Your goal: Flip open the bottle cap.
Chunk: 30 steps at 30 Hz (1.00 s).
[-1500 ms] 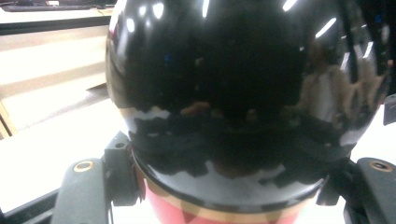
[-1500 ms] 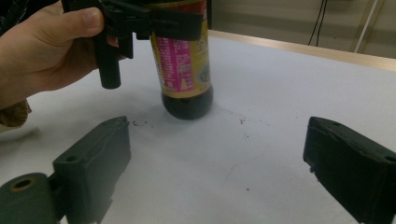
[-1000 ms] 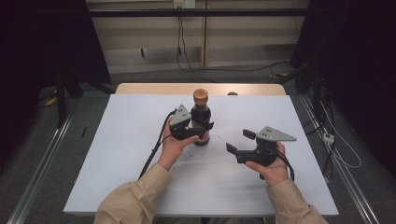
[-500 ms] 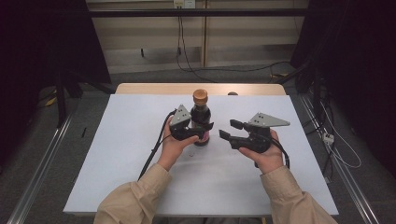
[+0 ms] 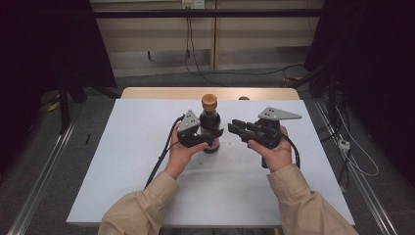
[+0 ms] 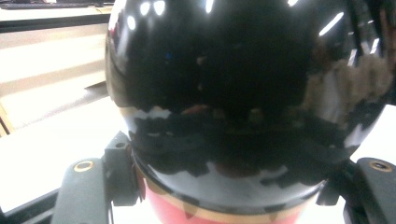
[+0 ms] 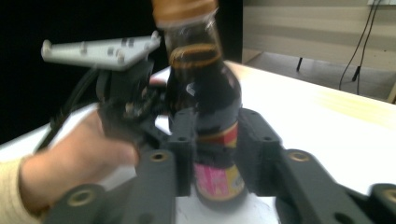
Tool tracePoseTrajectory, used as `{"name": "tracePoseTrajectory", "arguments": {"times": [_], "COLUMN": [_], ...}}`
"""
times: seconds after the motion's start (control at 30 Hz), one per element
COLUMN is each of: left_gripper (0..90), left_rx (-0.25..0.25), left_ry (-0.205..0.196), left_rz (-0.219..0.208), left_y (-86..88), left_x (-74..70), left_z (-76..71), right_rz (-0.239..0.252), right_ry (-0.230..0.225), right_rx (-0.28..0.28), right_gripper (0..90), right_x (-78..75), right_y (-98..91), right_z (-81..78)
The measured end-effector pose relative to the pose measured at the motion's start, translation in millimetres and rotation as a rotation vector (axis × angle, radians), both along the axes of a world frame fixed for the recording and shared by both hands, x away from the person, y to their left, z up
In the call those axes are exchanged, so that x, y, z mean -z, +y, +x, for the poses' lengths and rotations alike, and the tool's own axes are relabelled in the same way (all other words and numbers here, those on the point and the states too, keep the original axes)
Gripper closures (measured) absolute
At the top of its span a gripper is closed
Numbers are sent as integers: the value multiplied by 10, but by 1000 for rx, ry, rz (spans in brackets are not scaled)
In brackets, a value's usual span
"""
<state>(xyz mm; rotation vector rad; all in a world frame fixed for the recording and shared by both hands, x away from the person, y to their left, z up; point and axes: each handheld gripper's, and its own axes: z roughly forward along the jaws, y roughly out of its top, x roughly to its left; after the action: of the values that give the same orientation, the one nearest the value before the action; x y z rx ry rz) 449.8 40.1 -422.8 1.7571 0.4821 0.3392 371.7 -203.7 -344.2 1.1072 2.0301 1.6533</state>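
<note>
- Dim room, dark edges; the white surface (image 5: 147, 161) is evenly lit from overhead.
- Ceiling-light glare streaks the glossy dark glass bottle (image 6: 243, 93).
- Right gripper view is motion-blurred.

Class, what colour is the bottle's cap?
Golden brown; the bottle's cap shows best in the high view.

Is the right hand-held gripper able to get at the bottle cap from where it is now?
Probably yes: the cap stands bare above the left hand-held gripper, which clamps the bottle lower down.
</note>
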Motion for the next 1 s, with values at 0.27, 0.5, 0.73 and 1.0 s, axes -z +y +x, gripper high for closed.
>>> {"name": "tracePoseTrajectory", "arguments": {"times": [0.27,0.5,0.73,1.0], "left_gripper": [298,298,299,299], "left_rx": [-16,-15,-17,-8], "left_ry": [3,3,5,17], "left_rz": [-9,-8,-9,-27], "left_y": [-9,-10,-10,-14], "left_x": [7,7,8,14], "left_z": [0,0,2,4], "right_rz": [-14,-50,-75,-100], "right_ry": [1,-18,-37,-50], "right_rx": [-11,-37,-71,-101], "right_gripper": [884,900,900,900], "right_x": [-75,-140,-230,-305], "right_y": [-19,48,126,189], "right_z": [52,110,156,222]}}
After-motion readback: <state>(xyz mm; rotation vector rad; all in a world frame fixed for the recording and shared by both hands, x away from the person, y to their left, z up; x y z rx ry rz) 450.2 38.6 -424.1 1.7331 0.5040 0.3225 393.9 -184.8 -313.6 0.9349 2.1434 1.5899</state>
